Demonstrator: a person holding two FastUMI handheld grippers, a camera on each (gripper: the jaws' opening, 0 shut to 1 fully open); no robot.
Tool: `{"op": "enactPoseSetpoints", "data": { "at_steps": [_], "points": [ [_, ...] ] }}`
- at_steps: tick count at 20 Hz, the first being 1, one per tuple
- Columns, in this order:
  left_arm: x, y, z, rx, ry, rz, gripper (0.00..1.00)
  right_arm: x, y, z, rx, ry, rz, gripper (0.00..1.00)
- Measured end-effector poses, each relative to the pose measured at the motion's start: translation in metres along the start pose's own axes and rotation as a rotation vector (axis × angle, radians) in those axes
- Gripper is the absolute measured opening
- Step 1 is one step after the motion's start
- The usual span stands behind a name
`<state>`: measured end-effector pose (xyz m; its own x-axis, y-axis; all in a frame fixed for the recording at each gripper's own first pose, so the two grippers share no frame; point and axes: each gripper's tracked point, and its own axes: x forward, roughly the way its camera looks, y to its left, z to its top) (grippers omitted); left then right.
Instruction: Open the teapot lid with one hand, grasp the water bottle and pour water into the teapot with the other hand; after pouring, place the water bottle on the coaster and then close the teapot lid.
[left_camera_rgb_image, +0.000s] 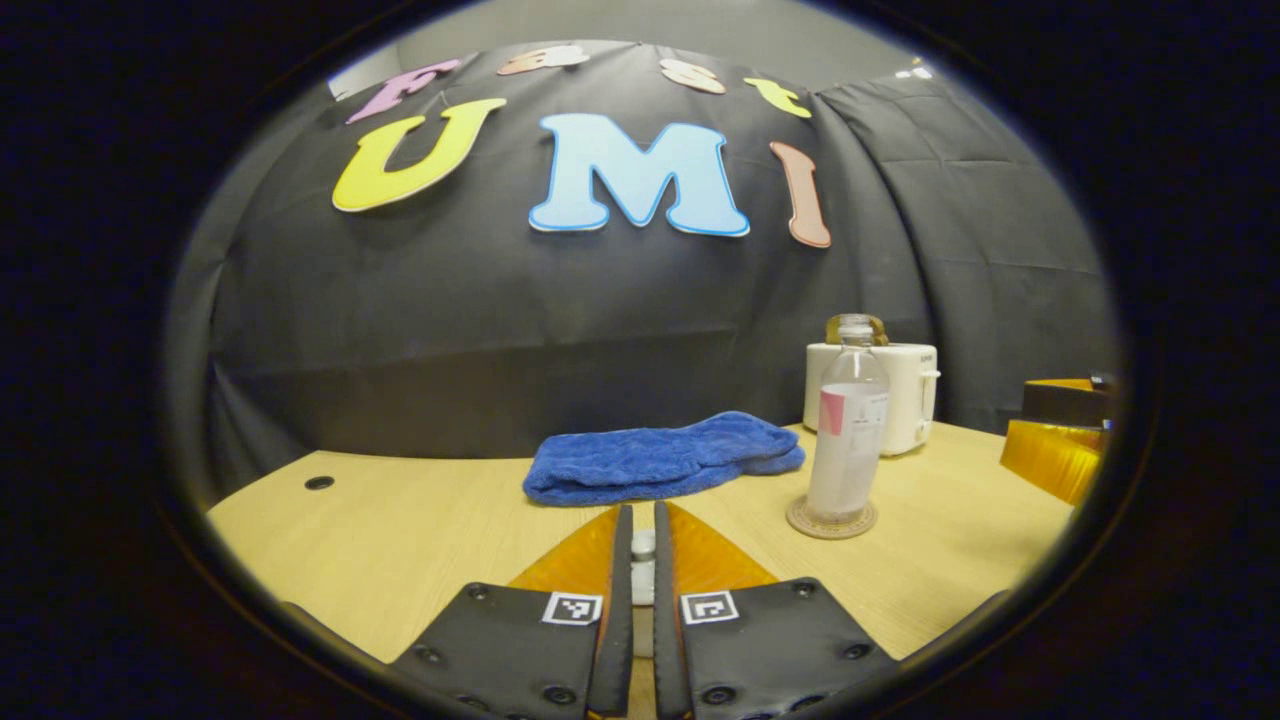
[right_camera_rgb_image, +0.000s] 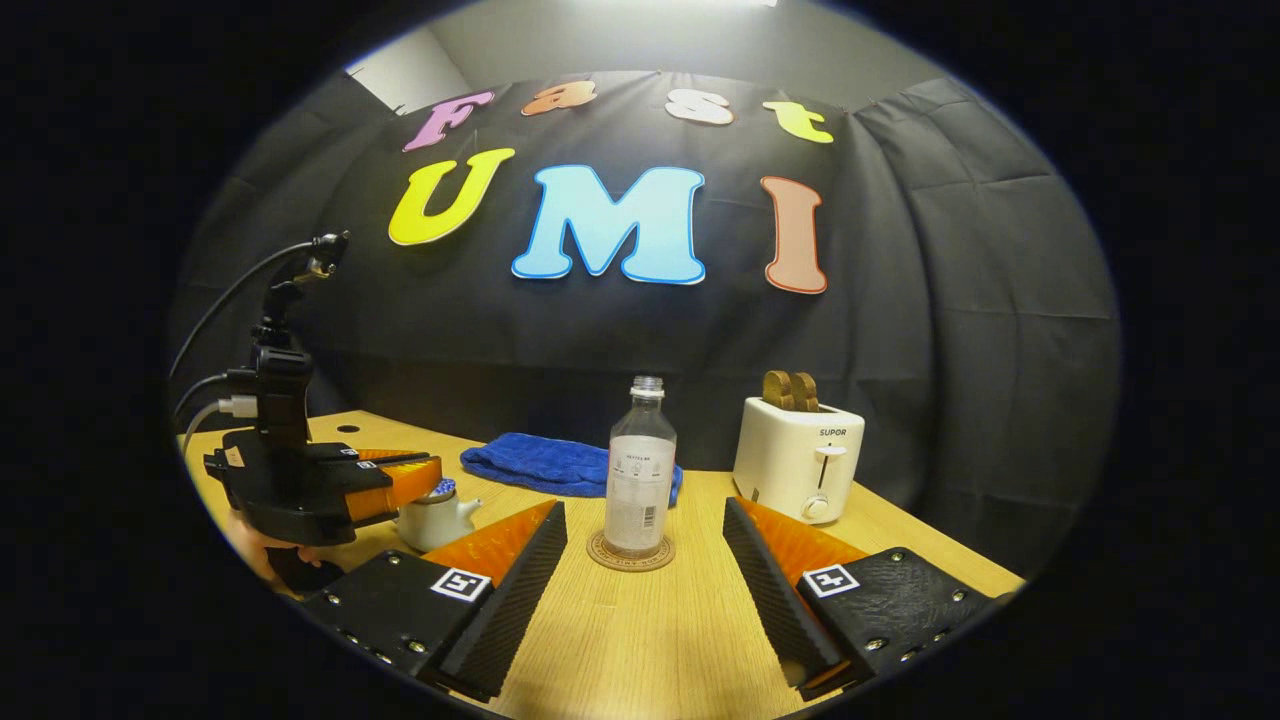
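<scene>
A clear water bottle without a cap stands upright on a round coaster at mid-table. My right gripper is open just in front of it, a finger on either side and nothing held. At the left sits a small white teapot with its lid on. My left gripper reaches over it at lid height. In the left gripper view that gripper is shut on the lid's white knob, with the bottle and coaster ahead to the right.
A folded blue towel lies behind the bottle near the wall. A white toaster with two slices in it stands at the back right. The wooden table reaches towards me. A cabled camera mast rises from the left gripper.
</scene>
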<state>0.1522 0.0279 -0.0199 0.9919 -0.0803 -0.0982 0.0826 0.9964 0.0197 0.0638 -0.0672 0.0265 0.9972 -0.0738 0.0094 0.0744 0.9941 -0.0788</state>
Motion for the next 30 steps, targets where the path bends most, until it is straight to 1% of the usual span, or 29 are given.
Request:
{"op": "enactPoseSetpoints", "data": {
  "at_steps": [2,5,7,12,13,14,16,18,20,21,22,26,27,30],
  "points": [
    [-0.001,-0.003,0.001,-0.008,-0.001,-0.012,0.19,0.001,0.001,-0.001,-0.008,0.0,0.001,0.98],
    [-0.002,-0.004,-0.001,0.005,0.003,-0.013,0.19,0.002,0.002,-0.003,-0.027,0.004,-0.001,0.98],
    [-0.006,-0.006,0.0,0.016,0.002,-0.014,0.23,0.002,0.004,-0.004,-0.036,0.005,0.0,0.98],
    [-0.017,-0.006,-0.002,0.013,0.008,-0.013,0.22,0.004,0.002,-0.006,-0.052,0.001,-0.005,0.98],
    [-0.02,-0.009,-0.003,0.003,0.016,-0.02,0.27,0.004,0.002,-0.006,-0.051,0.002,-0.004,0.98],
    [-0.025,-0.01,-0.005,-0.01,0.021,-0.022,0.36,0.004,0.002,-0.006,-0.046,0.003,-0.003,0.98],
    [-0.036,-0.018,-0.003,-0.026,0.013,-0.03,0.36,0.002,0.003,-0.006,-0.03,0.006,0.002,0.98],
    [-0.05,-0.025,0.0,-0.014,0.006,-0.029,0.34,0.0,0.006,-0.001,-0.023,-0.013,0.005,0.98],
    [-0.065,-0.036,0.002,-0.02,-0.005,-0.045,0.31,-0.004,0.005,0.002,-0.037,-0.028,-0.006,0.98],
    [-0.073,-0.039,0.006,-0.024,-0.017,-0.046,0.36,-0.006,0.006,0.003,-0.041,-0.032,-0.01,0.98],
    [-0.081,-0.041,0.01,-0.025,-0.033,-0.043,0.36,-0.012,0.006,0.002,-0.039,-0.036,-0.011,0.98],
    [-0.114,-0.038,0.022,-0.039,-0.083,-0.01,0.36,-0.04,0.013,-0.008,0.013,-0.019,0.021,0.98],
    [-0.121,-0.038,0.022,-0.05,-0.081,-0.01,0.36,-0.048,0.011,-0.007,0.019,-0.016,0.022,0.98],
    [-0.145,-0.027,0.021,-0.059,-0.084,0.037,0.36,-0.074,0.002,0.002,0.007,-0.03,0.001,0.98]
  ]
}}
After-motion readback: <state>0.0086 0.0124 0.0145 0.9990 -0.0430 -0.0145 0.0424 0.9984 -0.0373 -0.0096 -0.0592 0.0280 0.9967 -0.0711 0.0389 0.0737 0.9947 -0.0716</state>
